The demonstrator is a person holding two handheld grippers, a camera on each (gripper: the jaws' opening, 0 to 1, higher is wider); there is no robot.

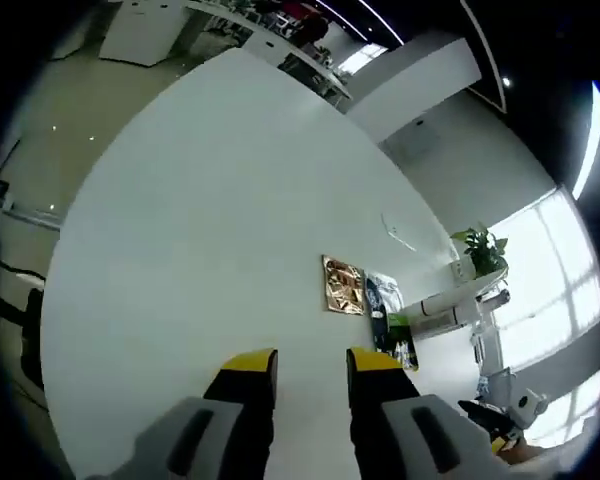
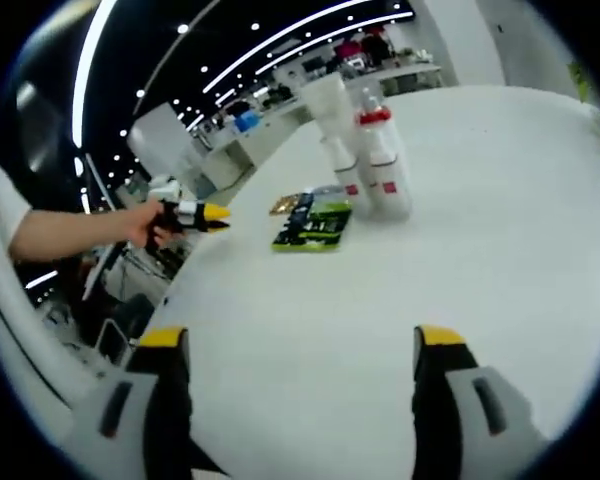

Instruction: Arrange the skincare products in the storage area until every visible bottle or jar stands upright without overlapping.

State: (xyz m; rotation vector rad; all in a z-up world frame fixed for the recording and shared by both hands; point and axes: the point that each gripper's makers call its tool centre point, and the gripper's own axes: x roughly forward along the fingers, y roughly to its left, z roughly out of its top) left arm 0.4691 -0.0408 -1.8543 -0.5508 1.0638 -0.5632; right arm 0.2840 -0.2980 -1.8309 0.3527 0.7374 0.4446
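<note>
Both grippers, left gripper [image 1: 312,365] and right gripper [image 2: 300,345], hover over the table [image 2: 460,230], fingers apart, holding nothing.

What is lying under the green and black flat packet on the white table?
The green and black flat packet lies directly on the white table. A gold flat packet lies just behind it; whether anything is hidden underneath cannot be seen.

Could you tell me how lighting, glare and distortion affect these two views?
Left gripper view: the bright window is blown out at right, the white table bows into a fisheye curve, and the flat packets look small and soft. Right gripper view: ceiling light strips streak, the bottles are slightly blurred, shadows are faint.
</note>
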